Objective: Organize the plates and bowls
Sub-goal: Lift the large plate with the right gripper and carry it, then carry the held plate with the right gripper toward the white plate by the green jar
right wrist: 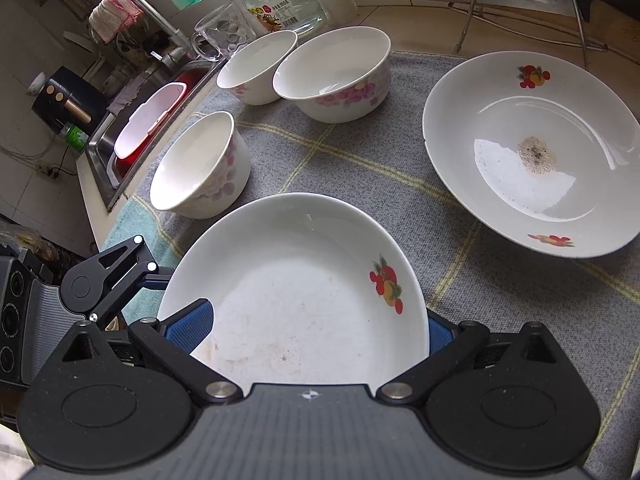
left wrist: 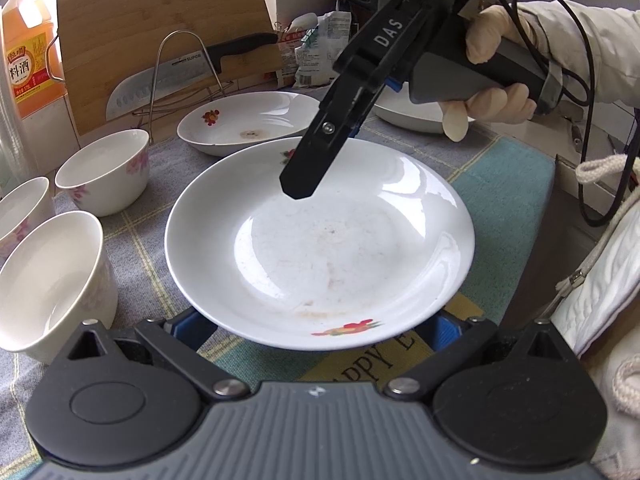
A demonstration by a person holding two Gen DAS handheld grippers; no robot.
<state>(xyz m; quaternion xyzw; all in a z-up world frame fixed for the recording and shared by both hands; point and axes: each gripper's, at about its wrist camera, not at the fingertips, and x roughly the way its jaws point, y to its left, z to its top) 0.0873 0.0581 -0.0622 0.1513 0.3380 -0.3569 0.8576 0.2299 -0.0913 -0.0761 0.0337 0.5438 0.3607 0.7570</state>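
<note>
White glazed plate (left wrist: 320,240) — fruit decals, faint brown smears

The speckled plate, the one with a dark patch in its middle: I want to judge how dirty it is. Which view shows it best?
The right wrist view: the speckled plate lies open and near, its dark patch clear. The left wrist view shows it farther off, partly behind the right tongs.

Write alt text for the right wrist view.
A white fruit-print plate fills the foreground between the right gripper's blue pads, with the left gripper at its far-left rim. Beyond, on a grey checked cloth, stand three floral bowls and a second plate.
</note>
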